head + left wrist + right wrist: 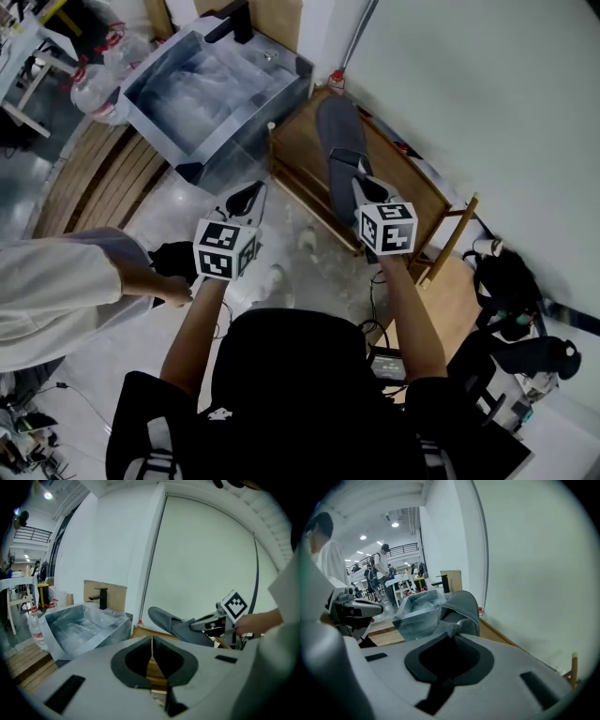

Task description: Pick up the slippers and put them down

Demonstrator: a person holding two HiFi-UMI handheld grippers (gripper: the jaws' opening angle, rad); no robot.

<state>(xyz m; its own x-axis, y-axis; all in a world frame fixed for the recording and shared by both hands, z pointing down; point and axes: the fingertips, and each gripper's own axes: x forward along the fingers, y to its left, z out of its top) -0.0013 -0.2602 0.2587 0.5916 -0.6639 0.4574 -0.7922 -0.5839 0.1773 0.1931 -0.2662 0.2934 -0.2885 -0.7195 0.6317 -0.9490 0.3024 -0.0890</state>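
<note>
A grey slipper point(339, 141) hangs in the air over the wooden rack point(427, 192), toe pointing away. My right gripper point(350, 174) is shut on its heel end. In the right gripper view the slipper point(461, 609) rises straight out of the closed jaws of the right gripper point(452, 632). The left gripper view shows the slipper point(171, 620) from the side, held by the right gripper point(196, 626). My left gripper point(246, 198) hovers to the left of the rack, over the floor. Its jaws meet along a thin line with nothing between them point(152, 656). No second slipper is in view.
A metal tub point(211, 94) stands beyond the rack to the left, with water bottles point(94, 84) beside it. Another person's white sleeve point(56, 291) reaches in from the left. A black backpack point(506, 281) lies on the right. A white wall point(487, 103) runs behind the rack.
</note>
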